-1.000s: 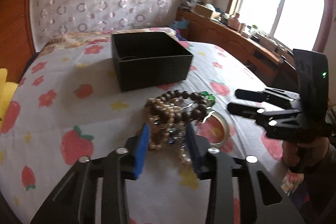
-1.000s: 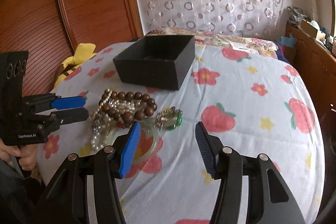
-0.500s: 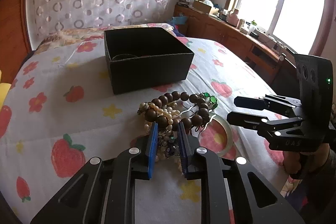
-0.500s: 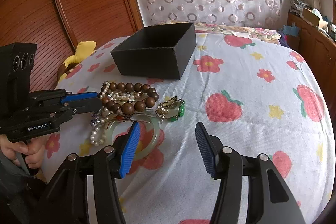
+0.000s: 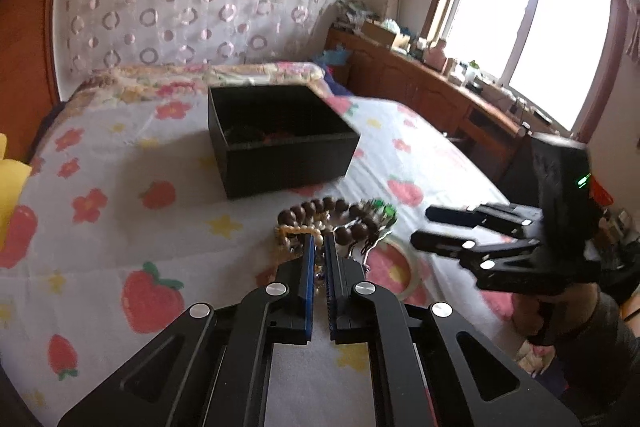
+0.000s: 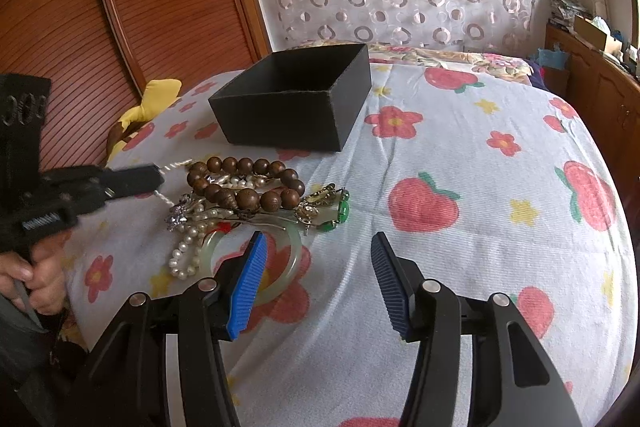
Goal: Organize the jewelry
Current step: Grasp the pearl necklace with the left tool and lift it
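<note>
1. jewelry pile (image 6: 248, 203) lies on the strawberry-print bedspread (image 6: 460, 155), near the camera side of the black box (image 6: 296, 103) and apart from it.
2. the pile holds a brown wooden bead bracelet (image 6: 248, 187), a white pearl strand (image 6: 186, 255), a pale jade bangle (image 6: 280, 259), a green-stone gold piece (image 6: 340, 211) and a small silver sparkly piece (image 6: 178, 213), all tangled and touching.
3. the left gripper (image 5: 318, 247) has its blue pads pinched nearly together at the near-left edge of the pile; a pale pearl strand runs between them, so it is clamped on that strand.
4. in the right wrist view the left gripper (image 6: 158, 179) reaches in from the left, its tips at the left edge of the pile, with a taut pale strand leading off them; motion blur hides the finer detail.
5. a hand (image 6: 32, 275) grips that tool's handle at the lower left.
6. the right gripper (image 6: 318, 275) stands with its jaws moderately wide and nothing between them, hovering just near and right of the pile; its left pad overlaps the jade bangle in the picture, and i cannot tell whether it touches it.
7. the black box is open-topped, on the far side of the pile; in the left wrist view its inside (image 5: 256, 135) looks dark, with contents too dim to make out.
8. a yellow soft thing (image 6: 148, 103) lies at the bed's far-left edge, by the wooden headboard (image 6: 120, 11).
</note>
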`<state>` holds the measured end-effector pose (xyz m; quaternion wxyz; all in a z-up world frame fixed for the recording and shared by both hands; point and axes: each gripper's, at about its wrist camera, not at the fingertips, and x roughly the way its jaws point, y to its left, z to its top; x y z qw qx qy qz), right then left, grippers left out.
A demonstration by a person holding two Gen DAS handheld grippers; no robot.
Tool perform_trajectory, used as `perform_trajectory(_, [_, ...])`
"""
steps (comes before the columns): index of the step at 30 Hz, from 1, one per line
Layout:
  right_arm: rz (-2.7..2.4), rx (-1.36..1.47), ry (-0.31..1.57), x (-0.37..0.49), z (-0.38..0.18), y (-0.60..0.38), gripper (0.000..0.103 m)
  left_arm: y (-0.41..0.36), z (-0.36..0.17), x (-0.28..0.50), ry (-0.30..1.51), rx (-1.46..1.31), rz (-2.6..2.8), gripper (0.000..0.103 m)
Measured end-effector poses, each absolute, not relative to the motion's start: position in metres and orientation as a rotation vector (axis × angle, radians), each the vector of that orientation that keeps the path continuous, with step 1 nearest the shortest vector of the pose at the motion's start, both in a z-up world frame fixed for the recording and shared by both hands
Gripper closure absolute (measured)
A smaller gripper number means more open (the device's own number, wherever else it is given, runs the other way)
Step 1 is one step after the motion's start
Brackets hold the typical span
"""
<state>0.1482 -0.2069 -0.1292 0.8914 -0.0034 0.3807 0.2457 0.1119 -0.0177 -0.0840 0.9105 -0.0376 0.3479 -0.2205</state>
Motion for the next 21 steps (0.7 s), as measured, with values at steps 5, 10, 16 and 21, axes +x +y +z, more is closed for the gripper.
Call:
perform_trajectory(5, [0.509,-0.009,0.791,0.148,-0.129,-0.208,0.046,-0.016,-0.064,0.101,0.666,-0.064,-0.456,0.099])
perform_trajectory(10, [0.507,-0.006,0.789,0.148,-0.129,-0.209,0.046,-0.012,-0.052,0.094,0.632,-0.068,-0.446,0.099])
perform_trajectory(16, [0.506,-0.007,0.789,0.147,-0.129,-0.209,0.046,-0.007,-0.036,0.091,0.59,-0.087,-0.436,0.099])
perform_trajectory(21, [0.505,-0.007,0.787,0.147,-0.13,-0.209,0.047,-0.004,-0.018,0.084,0.538,-0.089,-0.434,0.099])
